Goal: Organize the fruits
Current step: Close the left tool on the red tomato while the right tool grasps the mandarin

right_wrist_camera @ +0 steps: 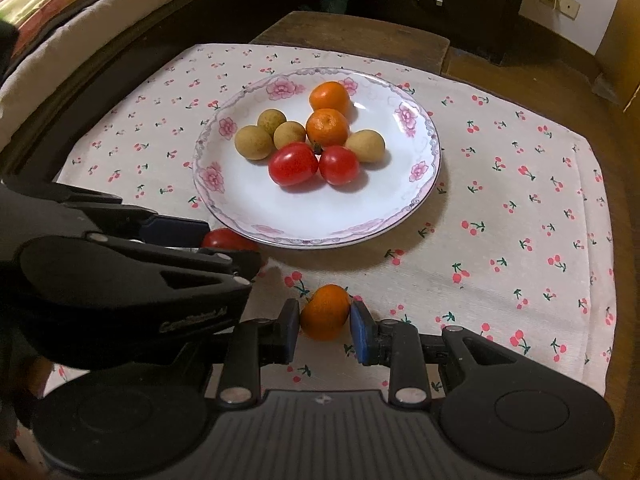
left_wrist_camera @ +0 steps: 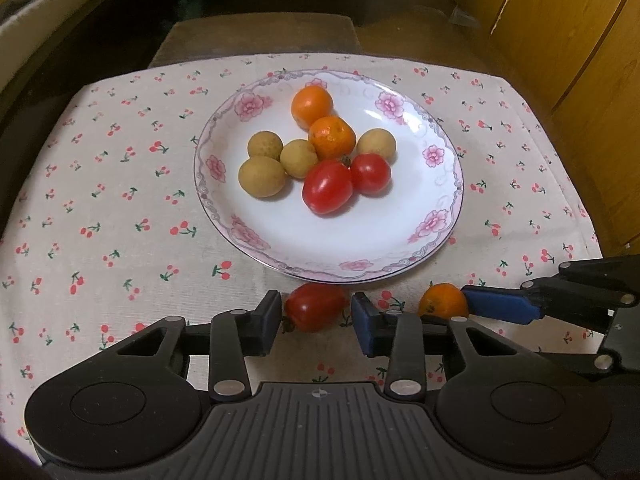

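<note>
My left gripper (left_wrist_camera: 316,314) brackets a red tomato (left_wrist_camera: 315,307) lying on the cherry-print cloth (left_wrist_camera: 120,200) just before the floral plate (left_wrist_camera: 400,248); the pads flank it, contact uncertain. To its right, my right gripper (right_wrist_camera: 325,320) is clamped on a small orange (right_wrist_camera: 325,311) on the cloth. The plate holds longans, oranges and tomatoes.

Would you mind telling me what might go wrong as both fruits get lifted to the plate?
The left tool brackets the loose tomato with a gap on one side; it could roll away. The right tool pinches the small orange near the left one; they may collide. The plate already holds clustered fruit that could scatter.
</note>
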`<state>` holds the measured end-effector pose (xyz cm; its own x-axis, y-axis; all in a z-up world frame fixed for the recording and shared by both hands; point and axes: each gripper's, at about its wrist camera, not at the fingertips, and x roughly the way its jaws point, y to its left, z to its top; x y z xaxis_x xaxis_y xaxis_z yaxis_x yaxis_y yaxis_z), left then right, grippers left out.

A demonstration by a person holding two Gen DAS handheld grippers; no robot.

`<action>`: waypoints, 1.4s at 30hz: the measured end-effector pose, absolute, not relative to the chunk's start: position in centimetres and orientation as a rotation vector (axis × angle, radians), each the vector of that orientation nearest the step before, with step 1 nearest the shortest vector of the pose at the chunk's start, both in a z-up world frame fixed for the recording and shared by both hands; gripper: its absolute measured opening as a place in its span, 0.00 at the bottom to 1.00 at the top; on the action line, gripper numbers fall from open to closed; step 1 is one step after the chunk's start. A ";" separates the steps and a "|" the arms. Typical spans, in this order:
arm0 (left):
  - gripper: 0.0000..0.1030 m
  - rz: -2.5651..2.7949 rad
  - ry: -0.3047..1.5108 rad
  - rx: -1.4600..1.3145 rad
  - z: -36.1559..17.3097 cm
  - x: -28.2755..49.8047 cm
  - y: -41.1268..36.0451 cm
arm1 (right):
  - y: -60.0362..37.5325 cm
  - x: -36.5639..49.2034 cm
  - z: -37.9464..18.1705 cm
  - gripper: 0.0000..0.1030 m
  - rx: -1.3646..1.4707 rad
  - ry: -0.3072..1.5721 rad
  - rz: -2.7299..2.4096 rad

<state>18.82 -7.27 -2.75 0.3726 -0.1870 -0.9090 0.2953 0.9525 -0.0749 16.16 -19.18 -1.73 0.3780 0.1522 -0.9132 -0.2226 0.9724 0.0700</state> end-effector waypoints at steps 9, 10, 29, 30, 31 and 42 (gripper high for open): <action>0.38 -0.316 1.152 0.147 -3.1 18.9 -7.7 | -19.6 16.2 -1.8 0.28 -0.076 1.179 0.231; 0.38 -0.317 1.153 0.147 -3.1 18.8 -7.7 | -19.5 16.1 -1.8 0.28 -0.077 1.180 0.234; 0.38 -0.343 1.151 0.136 -1.9 16.9 -6.4 | -20.3 15.8 -0.7 0.29 -0.034 1.144 0.227; 0.37 -0.343 1.151 0.131 -2.0 17.0 -6.5 | -20.3 16.0 -0.8 0.29 -0.032 1.147 0.225; 0.37 -0.340 1.155 0.132 -2.1 17.3 -6.7 | -20.4 16.2 -0.9 0.29 -0.032 1.147 0.219; 0.35 -0.317 1.197 0.189 -3.1 17.3 -7.2 | -20.5 16.7 -2.1 0.30 -0.034 1.173 0.228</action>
